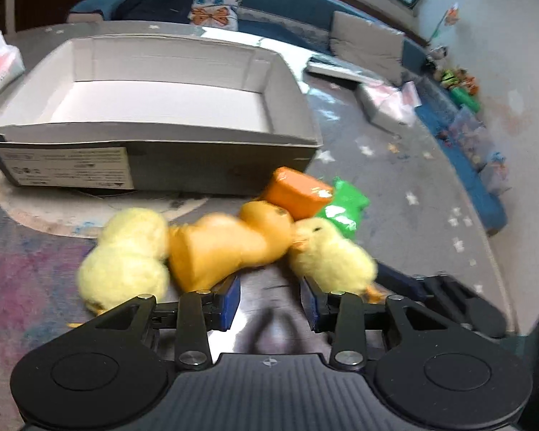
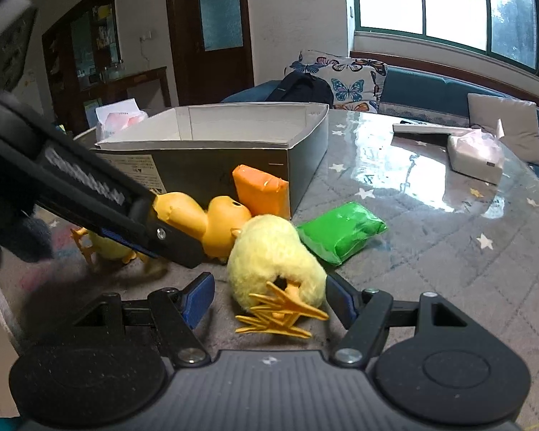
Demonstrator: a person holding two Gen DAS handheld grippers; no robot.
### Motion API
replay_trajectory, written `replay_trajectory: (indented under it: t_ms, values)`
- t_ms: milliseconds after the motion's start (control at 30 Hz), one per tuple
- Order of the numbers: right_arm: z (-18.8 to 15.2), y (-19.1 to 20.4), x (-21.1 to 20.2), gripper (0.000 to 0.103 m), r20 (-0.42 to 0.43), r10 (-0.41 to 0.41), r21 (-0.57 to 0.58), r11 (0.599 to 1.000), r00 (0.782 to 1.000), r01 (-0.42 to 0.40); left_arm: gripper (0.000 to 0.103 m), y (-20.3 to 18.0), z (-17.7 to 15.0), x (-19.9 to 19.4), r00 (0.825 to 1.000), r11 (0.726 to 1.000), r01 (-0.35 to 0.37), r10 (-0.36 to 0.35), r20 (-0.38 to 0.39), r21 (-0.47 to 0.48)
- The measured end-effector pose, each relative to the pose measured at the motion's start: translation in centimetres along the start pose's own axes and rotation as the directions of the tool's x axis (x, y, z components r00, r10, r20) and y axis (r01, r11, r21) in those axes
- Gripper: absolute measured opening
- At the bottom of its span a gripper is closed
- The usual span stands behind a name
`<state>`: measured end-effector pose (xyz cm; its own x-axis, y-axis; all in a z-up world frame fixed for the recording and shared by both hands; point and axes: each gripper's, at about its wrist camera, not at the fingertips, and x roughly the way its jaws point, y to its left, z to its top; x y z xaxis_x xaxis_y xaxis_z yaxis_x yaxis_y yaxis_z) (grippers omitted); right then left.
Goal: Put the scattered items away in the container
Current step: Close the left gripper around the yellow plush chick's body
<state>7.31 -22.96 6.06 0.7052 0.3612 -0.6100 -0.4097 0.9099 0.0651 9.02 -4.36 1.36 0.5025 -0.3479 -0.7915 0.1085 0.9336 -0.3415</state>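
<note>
Grey, star-printed cloth under a glossy cover forms the table [image 2: 431, 222], with a sofa and windows behind it. At the far side an open cardboard box [image 1: 154, 160] is set as the container, and nothing is seen inside it. The toys are heaped just in front of its near wall, so only a short lift would seem to be needed: an orange duck [image 1: 226, 248], an orange block [image 1: 298, 192] against the box, a green packet [image 2: 341, 233], and two fluffy yellow chicks. The left gripper [image 1: 269, 303] is held low and level, its jaws spread and nothing held, aimed at the orange duck between the left chick [image 1: 124, 255] and the right chick [image 2: 275, 258]. The right gripper [image 2: 269, 300] is held low too, its jaws apart around the right chick's tail end, not yet closed.
</note>
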Motion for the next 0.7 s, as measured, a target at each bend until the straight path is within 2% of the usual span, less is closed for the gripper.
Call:
replay_trajectory:
  t_ms: [267,567,700]
  values:
    - [0.2,-0.2,0.7,0.07,-0.012,0.013,-0.001,1.0,1.0,-0.013,0.04,-0.5,0.8,0.8,0.998,0.998,0.049,-0.05,-0.023,-0.045]
    - [-0.6,0.8,-0.4,0.071,-0.03,0.056,-0.012,0.998,0.998,-0.056,0.04,-0.1,1.1,0.9,0.996,0.993,0.078,-0.08,-0.03,-0.085]
    - [-0.4,0.5,-0.6,0.07,-0.021,0.076,0.008,0.997,0.997,-0.075,0.04,-0.3,1.2,0.5,0.993,0.99,0.113,-0.115,-0.029,-0.086]
